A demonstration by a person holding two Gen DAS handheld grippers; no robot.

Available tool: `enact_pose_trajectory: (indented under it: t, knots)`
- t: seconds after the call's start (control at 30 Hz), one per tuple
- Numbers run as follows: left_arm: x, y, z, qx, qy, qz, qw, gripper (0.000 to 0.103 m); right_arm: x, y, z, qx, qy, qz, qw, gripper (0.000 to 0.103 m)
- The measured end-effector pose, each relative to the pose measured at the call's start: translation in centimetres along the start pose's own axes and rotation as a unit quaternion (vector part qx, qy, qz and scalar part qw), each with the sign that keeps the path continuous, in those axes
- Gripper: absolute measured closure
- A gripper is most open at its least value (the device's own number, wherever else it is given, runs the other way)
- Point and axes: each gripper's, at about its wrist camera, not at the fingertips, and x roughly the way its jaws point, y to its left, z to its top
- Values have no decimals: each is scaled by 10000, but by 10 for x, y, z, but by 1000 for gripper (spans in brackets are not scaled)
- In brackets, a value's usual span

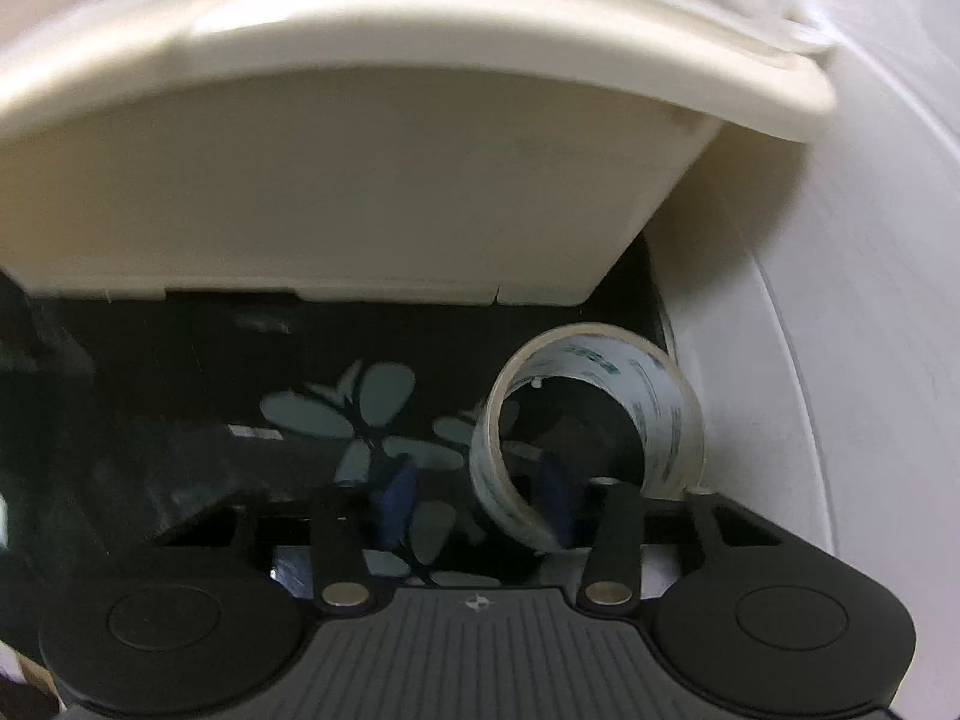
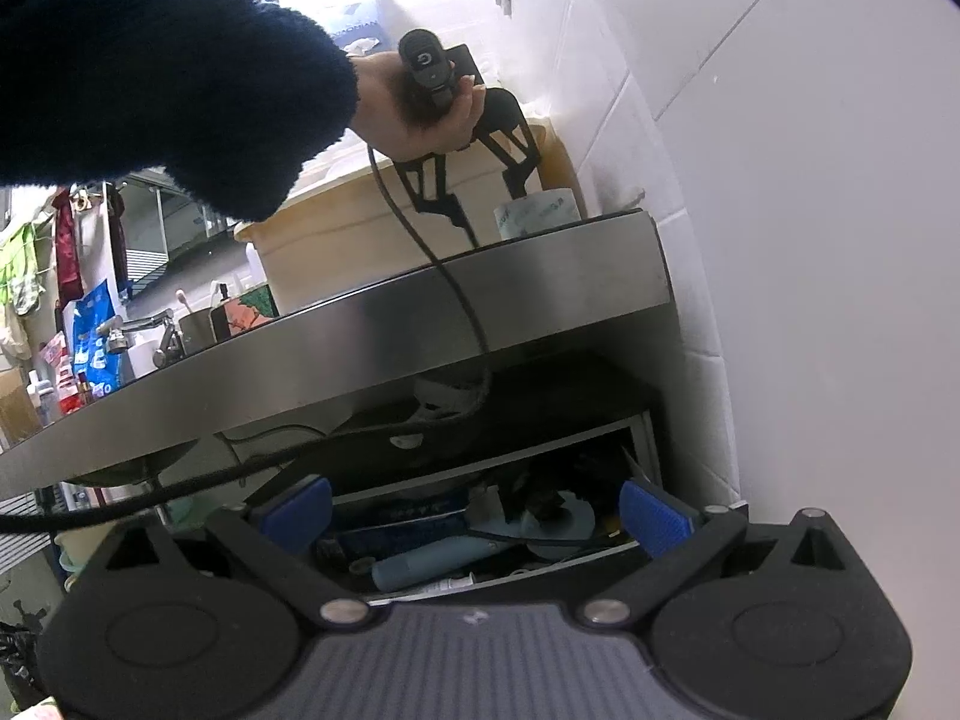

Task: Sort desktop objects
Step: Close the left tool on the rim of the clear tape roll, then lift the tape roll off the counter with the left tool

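Note:
A roll of clear tape (image 1: 591, 414) stands on edge on the black flower-patterned desktop (image 1: 198, 396), close to the white wall. My left gripper (image 1: 474, 495) has one blue finger (image 1: 555, 495) inside the roll's hole and the other (image 1: 396, 495) outside it, with the roll's near wall between them; the jaws are narrow. A cream storage bin (image 1: 360, 180) stands right behind the roll. In the right wrist view the roll (image 2: 537, 213) and the left gripper (image 2: 474, 174) show up on the desk. My right gripper (image 2: 474, 516) is open and empty, low below the desk edge.
A white tiled wall (image 2: 810, 240) runs along the right. The desk's metal edge (image 2: 360, 336) crosses the right wrist view, with a cluttered shelf (image 2: 480, 528) beneath it. A cable (image 2: 432, 264) hangs from the left gripper. A sink tap (image 2: 138, 330) and bottles sit far left.

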Motion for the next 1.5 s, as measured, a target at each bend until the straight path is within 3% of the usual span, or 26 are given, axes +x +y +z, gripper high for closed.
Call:
enact_pose_trajectory:
  t: [0.2, 0.73, 1.0, 1.27, 1.5]
  knots:
    - [-2, 0, -5, -16, 85, -42, 10000, 95, -1, 0, 0, -6, -5, -7, 10000, 0]
    - [-20, 31, -27, 567, 633, 719, 9938, 98, 1, 3, 0, -81, 31, -10, 10000, 0]
    - [-33, 48, -37, 545, 753, 587, 9939, 98, 2, 8, 0, -205, 62, -8, 9998, 0]
    - [-20, 52, -36, 278, 869, 546, 9943, 95, 2, 11, 1, -298, 86, -8, 9995, 0]
    - [-19, 51, -37, 353, 812, 584, 9944, 97, 2, 11, 1, -283, 104, -13, 9995, 0]
